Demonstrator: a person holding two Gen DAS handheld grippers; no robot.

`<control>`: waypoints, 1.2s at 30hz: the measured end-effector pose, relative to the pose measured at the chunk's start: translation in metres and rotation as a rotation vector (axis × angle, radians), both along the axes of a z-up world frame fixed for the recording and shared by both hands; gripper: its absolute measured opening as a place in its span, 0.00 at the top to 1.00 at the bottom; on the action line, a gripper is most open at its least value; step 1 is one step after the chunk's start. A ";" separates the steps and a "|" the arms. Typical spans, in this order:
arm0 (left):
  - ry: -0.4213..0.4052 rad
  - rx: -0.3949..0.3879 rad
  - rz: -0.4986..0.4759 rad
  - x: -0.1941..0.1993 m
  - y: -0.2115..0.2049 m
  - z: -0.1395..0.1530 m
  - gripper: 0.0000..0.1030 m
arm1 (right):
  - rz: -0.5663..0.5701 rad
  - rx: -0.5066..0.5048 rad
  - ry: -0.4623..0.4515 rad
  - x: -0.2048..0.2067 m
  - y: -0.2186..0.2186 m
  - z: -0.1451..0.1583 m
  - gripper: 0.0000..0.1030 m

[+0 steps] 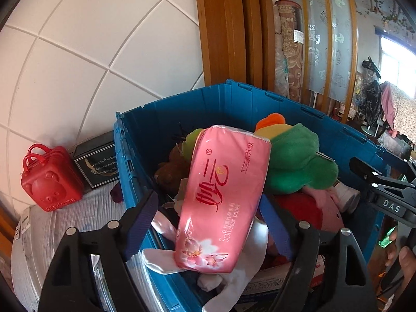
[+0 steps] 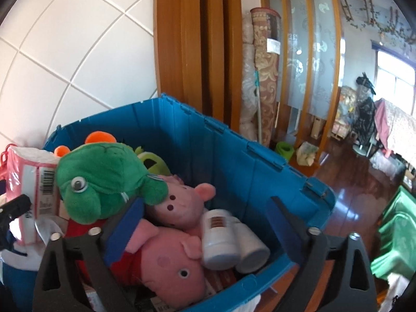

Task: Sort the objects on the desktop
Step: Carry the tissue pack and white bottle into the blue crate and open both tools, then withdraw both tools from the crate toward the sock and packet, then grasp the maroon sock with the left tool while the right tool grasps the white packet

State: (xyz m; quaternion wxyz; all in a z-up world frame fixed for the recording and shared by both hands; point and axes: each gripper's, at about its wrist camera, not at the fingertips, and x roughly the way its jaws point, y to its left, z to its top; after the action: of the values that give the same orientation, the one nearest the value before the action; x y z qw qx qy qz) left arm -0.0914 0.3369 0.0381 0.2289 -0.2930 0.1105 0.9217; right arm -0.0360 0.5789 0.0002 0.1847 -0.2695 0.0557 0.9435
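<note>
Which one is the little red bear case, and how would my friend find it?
Start at the big blue crate full of plush toys, then look outside it, along the white tiled wall. There, left of a black box, stands the little red case. It alone is red hard plastic, with loop handles on top and a bear's face moulded into its front.

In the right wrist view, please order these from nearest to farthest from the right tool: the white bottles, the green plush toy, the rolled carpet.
1. White bottles: between the right tool's fingers, in the blue bin.
2. Green plush toy: left, higher in the bin.
3. Rolled carpet: beyond the bin, standing by the wooden frame.
</note>
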 end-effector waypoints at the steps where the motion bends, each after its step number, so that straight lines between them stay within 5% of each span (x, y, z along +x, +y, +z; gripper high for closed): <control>1: 0.003 0.006 -0.009 0.001 -0.002 0.001 0.22 | -0.004 0.007 0.009 0.003 -0.001 0.003 0.00; 10: 0.100 0.150 -0.036 0.017 -0.062 0.025 0.22 | -0.009 0.032 0.111 0.039 -0.053 0.045 0.00; 17: 0.155 0.220 0.008 0.016 -0.158 0.022 0.22 | 0.054 0.045 0.217 0.062 -0.148 0.073 0.00; 22: 0.107 0.205 0.098 -0.009 -0.246 -0.005 0.22 | 0.137 0.033 0.284 0.064 -0.229 0.073 0.00; 29: 0.051 0.112 0.226 -0.061 -0.341 -0.049 0.22 | 0.239 -0.079 0.291 0.023 -0.329 0.031 0.00; 36: -0.031 0.088 0.263 -0.144 -0.390 -0.101 0.22 | 0.251 -0.159 0.110 -0.075 -0.383 -0.054 0.00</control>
State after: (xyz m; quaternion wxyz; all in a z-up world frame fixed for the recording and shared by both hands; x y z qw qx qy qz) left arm -0.2357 -0.0527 -0.0632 0.1205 -0.3088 0.0274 0.9431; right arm -0.1110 0.1960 -0.0539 0.0401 -0.2360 0.1059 0.9651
